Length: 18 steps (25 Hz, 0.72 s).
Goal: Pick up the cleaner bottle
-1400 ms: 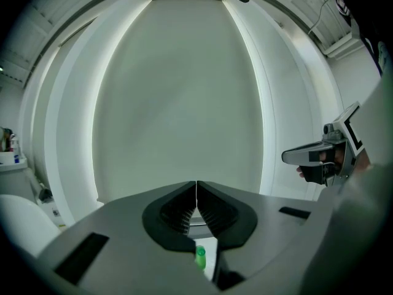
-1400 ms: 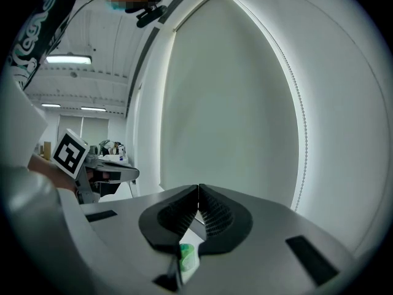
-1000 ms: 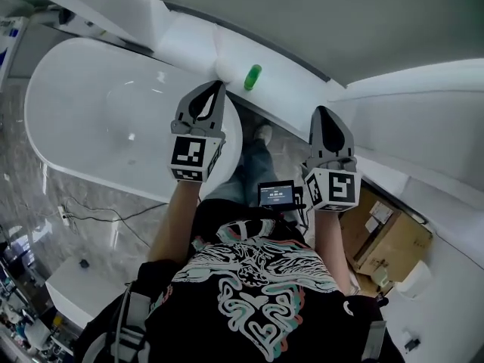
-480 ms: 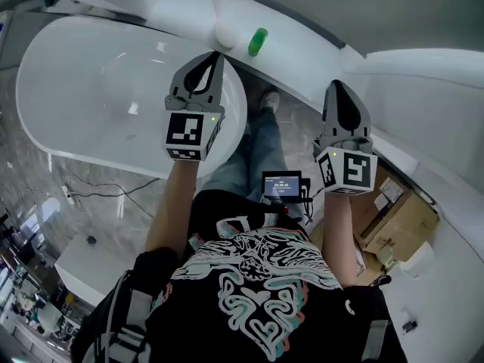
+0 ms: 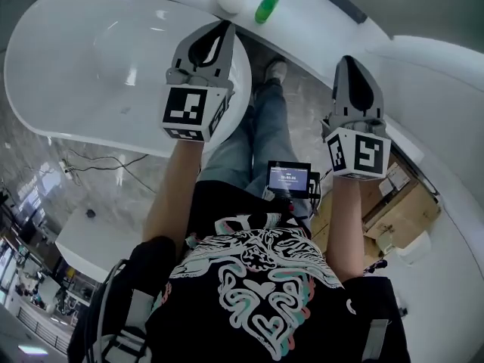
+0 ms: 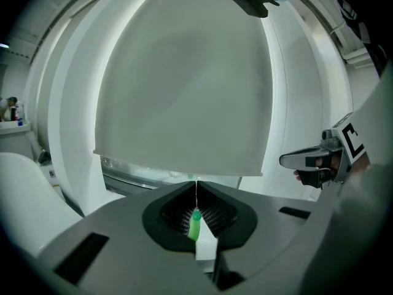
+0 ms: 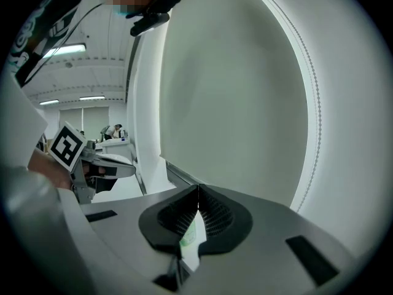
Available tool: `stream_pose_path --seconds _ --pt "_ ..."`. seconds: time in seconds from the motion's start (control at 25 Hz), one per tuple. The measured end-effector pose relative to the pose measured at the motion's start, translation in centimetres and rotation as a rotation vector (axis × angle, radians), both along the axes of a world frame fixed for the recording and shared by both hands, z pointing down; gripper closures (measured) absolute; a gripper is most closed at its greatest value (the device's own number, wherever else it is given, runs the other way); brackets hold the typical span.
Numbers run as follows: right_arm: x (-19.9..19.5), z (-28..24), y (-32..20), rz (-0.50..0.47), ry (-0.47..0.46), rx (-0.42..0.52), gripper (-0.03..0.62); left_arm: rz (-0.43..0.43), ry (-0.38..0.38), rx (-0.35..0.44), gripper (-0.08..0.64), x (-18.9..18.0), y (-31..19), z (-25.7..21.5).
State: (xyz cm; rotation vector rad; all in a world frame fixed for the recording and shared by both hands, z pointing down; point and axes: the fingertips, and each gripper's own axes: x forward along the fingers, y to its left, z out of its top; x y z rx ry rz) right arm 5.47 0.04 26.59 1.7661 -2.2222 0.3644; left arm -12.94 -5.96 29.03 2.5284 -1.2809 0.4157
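Approach stage: cleaner bottle (image 5: 266, 7) rests untouched on the white ledge (image 5: 306, 10) beside the bathtub (image 5: 76, 89), well ahead of both grippers. Left gripper (image 5: 224, 26) and right gripper (image 5: 345, 60) each have jaws pressed together on nothing; reaching, opening and grasping are all left to do.

bottle (image 5: 266, 7) on ledge (image 5: 311, 12) beside bathtub (image 5: 53, 123)
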Motion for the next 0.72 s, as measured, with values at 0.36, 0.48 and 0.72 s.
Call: stream_pose_path --seconds 0.36,0.48,0.72 --pt "-1.3 4.8 -0.7 -0.047 -0.015 -0.029 0.566 0.01 -0.002 -0.066 0.54 0.4 1.0 5.2" --pt "-1.3 6.4 -0.7 -0.059 -0.021 -0.038 0.566 0.012 -0.011 -0.08 0.54 0.6 1.4 6.7" --pt "-2.7 9.0 -1.1 -0.077 -0.019 -0.057 0.566 -0.006 -0.005 -0.113 0.54 -0.8 1.5 8.9"
